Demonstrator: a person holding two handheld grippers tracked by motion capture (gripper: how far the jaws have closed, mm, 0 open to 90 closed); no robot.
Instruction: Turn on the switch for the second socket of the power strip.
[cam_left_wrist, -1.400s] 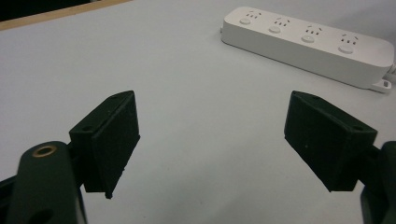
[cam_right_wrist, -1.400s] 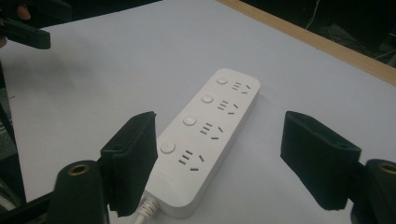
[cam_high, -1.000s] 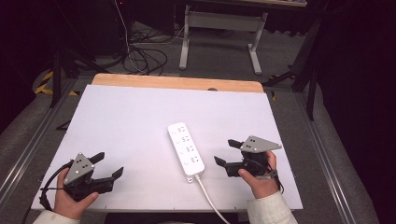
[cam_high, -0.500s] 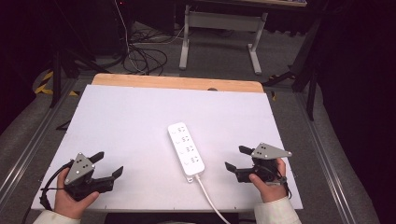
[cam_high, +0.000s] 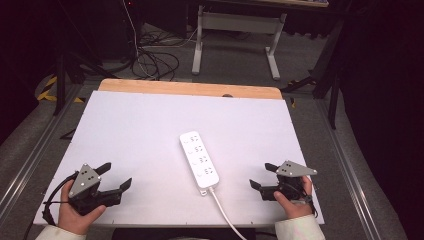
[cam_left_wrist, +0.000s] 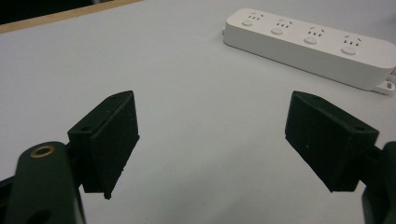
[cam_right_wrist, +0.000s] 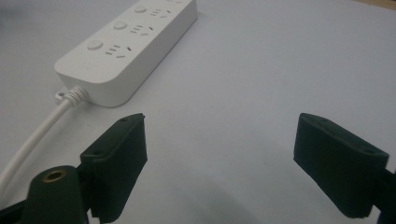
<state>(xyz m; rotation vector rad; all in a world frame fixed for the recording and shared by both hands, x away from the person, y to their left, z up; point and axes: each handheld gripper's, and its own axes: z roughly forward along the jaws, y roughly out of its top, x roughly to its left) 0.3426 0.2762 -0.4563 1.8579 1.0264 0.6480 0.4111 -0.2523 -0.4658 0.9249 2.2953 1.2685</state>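
Two black two-jaw grippers sat low at the near edge of the white-topped table (cam_high: 150, 125) in the high view. The left gripper (cam_high: 116, 176), in the person's left hand (cam_high: 75, 217), had its jaws spread wide over bare surface, nothing between them. The right gripper (cam_high: 260, 176), in the right hand (cam_high: 290, 205), had just been opening its jaws and they stood wide too, empty. Between the two, near the middle of the table and apart from both, lay the long white plastic power strip (cam_high: 199, 159), its white cord (cam_high: 227, 215) running off the near edge.

Over to the left gripper view: the left gripper (cam_left_wrist: 212, 140) showed both black pads far apart above the white top, with the power strip (cam_left_wrist: 313, 39) lying well ahead at upper right.

Then the right gripper view: the right gripper (cam_right_wrist: 219, 163) gaped wide over the table, and the power strip (cam_right_wrist: 128, 46) lay just ahead at upper left, its cord (cam_right_wrist: 32, 140) trailing down past the left jaw, untouched.
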